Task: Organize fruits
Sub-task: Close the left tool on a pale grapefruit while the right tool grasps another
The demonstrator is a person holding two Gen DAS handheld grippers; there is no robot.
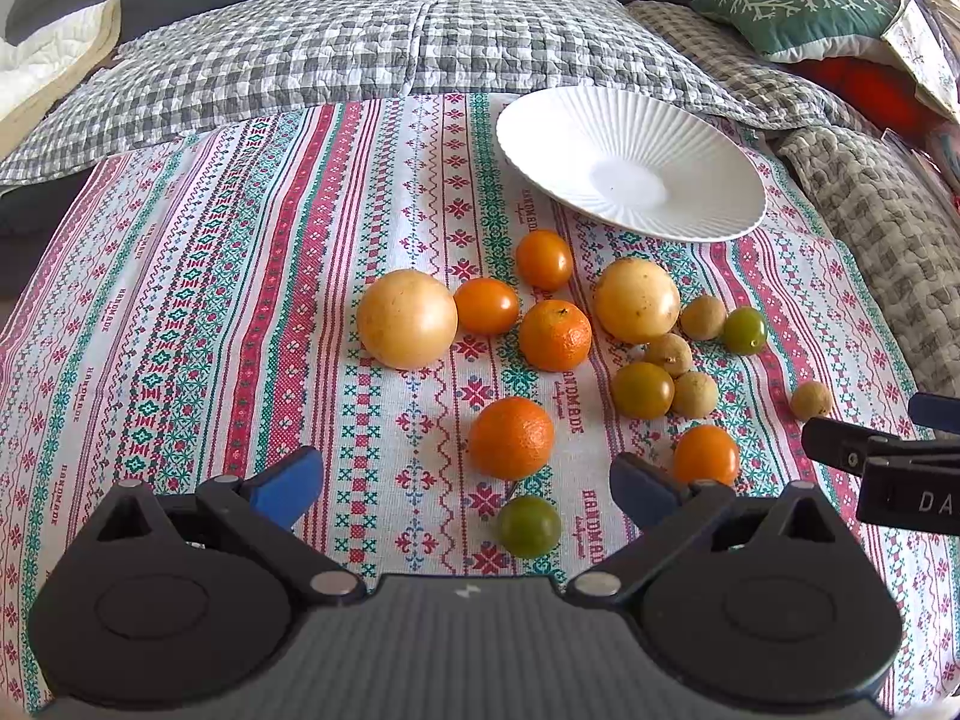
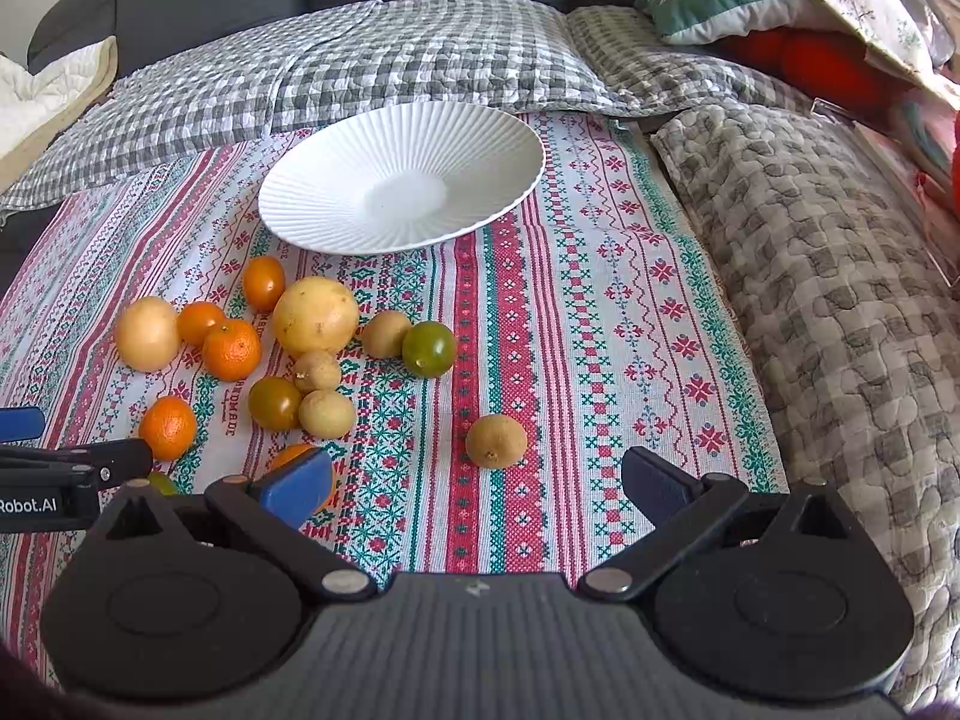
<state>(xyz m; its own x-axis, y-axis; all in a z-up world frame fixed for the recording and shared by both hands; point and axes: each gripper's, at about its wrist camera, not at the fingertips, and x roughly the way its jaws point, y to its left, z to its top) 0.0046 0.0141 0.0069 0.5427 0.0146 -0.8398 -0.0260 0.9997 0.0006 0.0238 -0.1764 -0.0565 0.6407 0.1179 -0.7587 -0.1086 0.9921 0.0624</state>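
Several fruits lie loose on a patterned cloth (image 1: 180, 312): two large yellow ones (image 1: 407, 319) (image 1: 636, 300), oranges (image 1: 510, 437) (image 1: 555, 335), orange and green tomatoes, small brown longans. An empty white ribbed plate (image 1: 630, 163) (image 2: 401, 177) sits behind them. My left gripper (image 1: 468, 489) is open and empty, just short of the near orange and a green tomato (image 1: 530, 526). My right gripper (image 2: 477, 486) is open and empty, just short of a lone longan (image 2: 496, 441). Each gripper shows at the edge of the other's view.
The cloth lies on a sofa seat. Grey checked quilts (image 1: 390, 42) (image 2: 840, 300) lie behind and to the right. A green cushion (image 1: 798, 9) and red items sit at the far right. A cream blanket (image 1: 42, 66) is far left.
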